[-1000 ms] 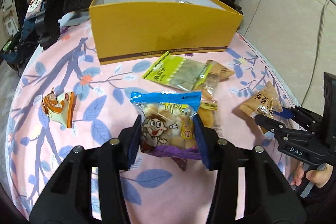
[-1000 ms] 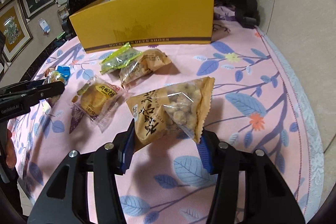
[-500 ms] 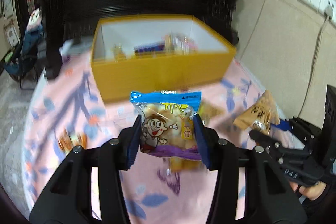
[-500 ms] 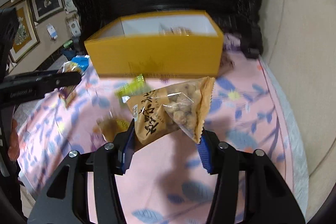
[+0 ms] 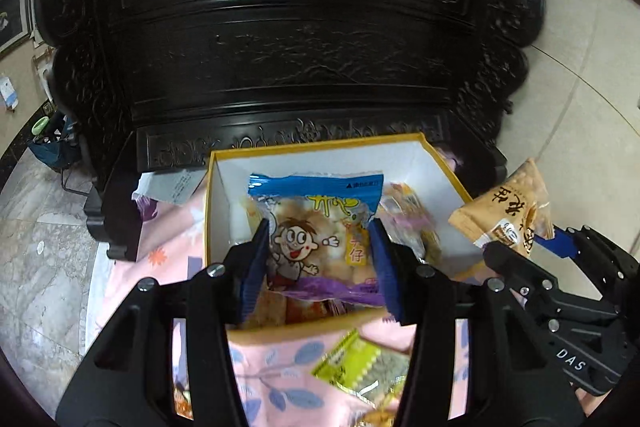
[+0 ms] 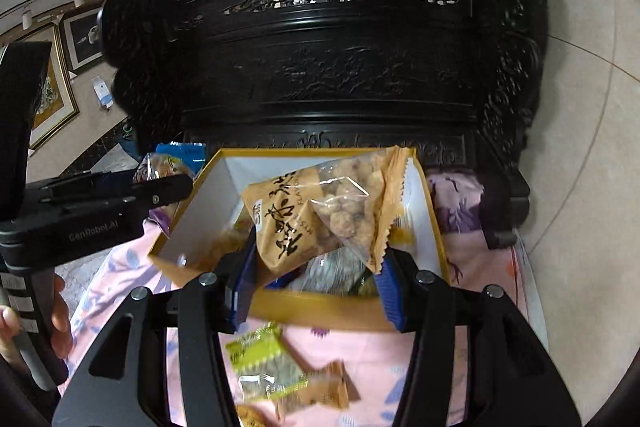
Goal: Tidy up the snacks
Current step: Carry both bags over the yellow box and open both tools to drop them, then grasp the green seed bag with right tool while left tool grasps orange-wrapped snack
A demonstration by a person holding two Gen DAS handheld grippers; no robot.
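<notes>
Snacks: two packets aloft over yellow box (image 5: 448, 183), mid-frame.
Change: both lifted off pink cloth (image 5: 276, 367) a second ago; now poised for dropping in.
Left gripper (image 5: 318, 267): jaws just widening, blue cartoon packet (image 5: 316, 227) between them.
Right gripper (image 6: 316, 279): pinching tan puff packet (image 6: 320, 211).
Count: two grippers, one box, green packet (image 6: 260, 359) among those left below.

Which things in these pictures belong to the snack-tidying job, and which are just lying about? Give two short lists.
Part of the job:
- yellow box
- blue snack bag between the left gripper pads, whose jaws have just been opening
- orange snack bag in the right gripper
- green packet on the tablecloth

Just lying about:
- carved dark chair
- framed pictures
</notes>
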